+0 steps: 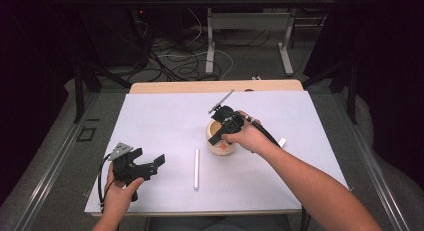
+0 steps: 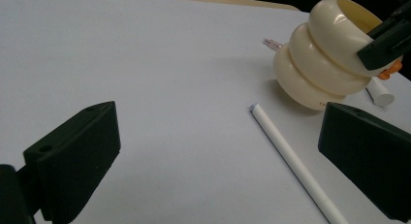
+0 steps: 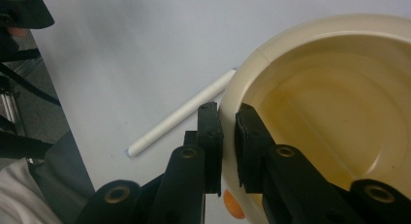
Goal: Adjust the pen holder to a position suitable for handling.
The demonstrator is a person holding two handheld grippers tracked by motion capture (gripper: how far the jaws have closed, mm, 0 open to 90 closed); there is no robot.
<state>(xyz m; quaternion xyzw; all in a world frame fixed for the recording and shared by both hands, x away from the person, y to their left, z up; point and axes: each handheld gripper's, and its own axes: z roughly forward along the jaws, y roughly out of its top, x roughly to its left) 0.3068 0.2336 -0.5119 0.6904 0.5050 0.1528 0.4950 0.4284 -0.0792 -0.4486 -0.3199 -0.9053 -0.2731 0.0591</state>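
Table (image 1: 150,121): covered by a white sheet; wooden edge shows along the far side.
Person's arms: both enter from the near edge in the high view; right forearm reaches diagonally toward the table's middle, left hand stays near the near-left corner.
Cream ribbed cup (image 1: 220,138): stands upright just right of the table's centre; three stacked rounded rings, open top, empty inside as seen in the right gripper view (image 3: 334,103); an orange mark sits on its near side. In the left gripper view it shows at upper right (image 2: 324,64).
Right gripper (image 1: 226,127): held over the cup's near-left rim; jaws pinched on the rim wall, one pad outside, one inside the cup (image 3: 228,146). Cup lies directly at and beneath this gripper, touching both pads.
Left gripper (image 1: 150,166): held low at the near-left of the sheet, well apart from the cup; jaws spread wide, nothing between them (image 2: 218,156). It points right, toward the stick and cup.
White stick (image 1: 196,168): lies flat on the sheet, running near-to-far, between the two grippers; its far end is near the cup's base but apart from it (image 2: 286,146). Touched by neither gripper.
Small white cylinder (image 2: 380,94): lies just behind the cup on the sheet, partly hidden.
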